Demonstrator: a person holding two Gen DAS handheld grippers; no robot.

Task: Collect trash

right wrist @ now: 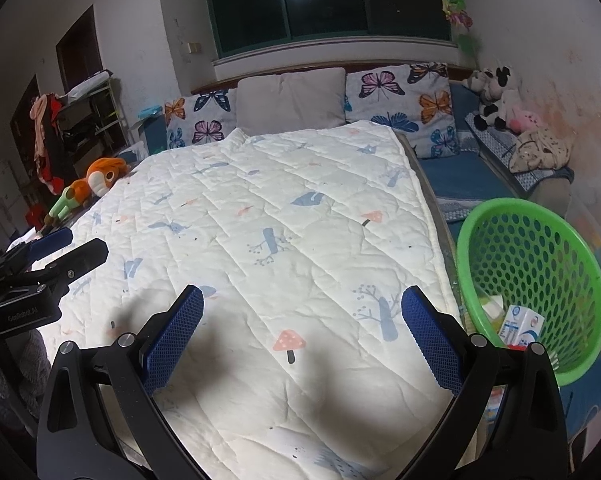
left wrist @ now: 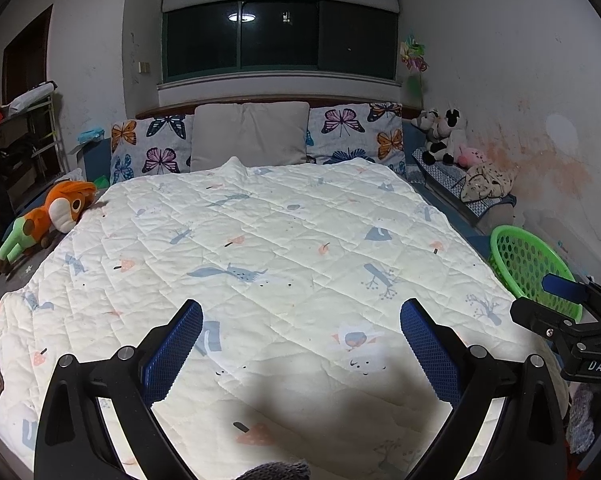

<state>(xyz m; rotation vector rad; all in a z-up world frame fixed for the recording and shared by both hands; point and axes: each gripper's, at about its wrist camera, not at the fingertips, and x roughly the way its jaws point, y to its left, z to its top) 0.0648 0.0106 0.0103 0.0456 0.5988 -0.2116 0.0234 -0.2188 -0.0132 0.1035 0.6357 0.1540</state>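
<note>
A green perforated basket (right wrist: 532, 252) stands on the blue mat right of the bed; inside it lie a small white and blue carton (right wrist: 522, 326) and other scraps. The same basket (left wrist: 528, 264) shows at the right edge of the left wrist view. My left gripper (left wrist: 300, 312) hovers open over the cream quilt (left wrist: 260, 248), nothing between its blue pads. My right gripper (right wrist: 302, 300) is open too, above the quilt (right wrist: 280, 220) near its right edge, just left of the basket. Each gripper appears in the other's view: the right gripper (left wrist: 556, 300) and the left gripper (right wrist: 64, 248).
Butterfly pillows (left wrist: 148, 144) and a grey cushion (left wrist: 250, 134) line the headboard. An orange plush toy (left wrist: 56, 216) lies at the bed's left edge. Stuffed animals (right wrist: 496, 96) and crumpled cloth (right wrist: 540, 152) sit on the right bench. A cluttered shelf (right wrist: 88, 120) stands at left.
</note>
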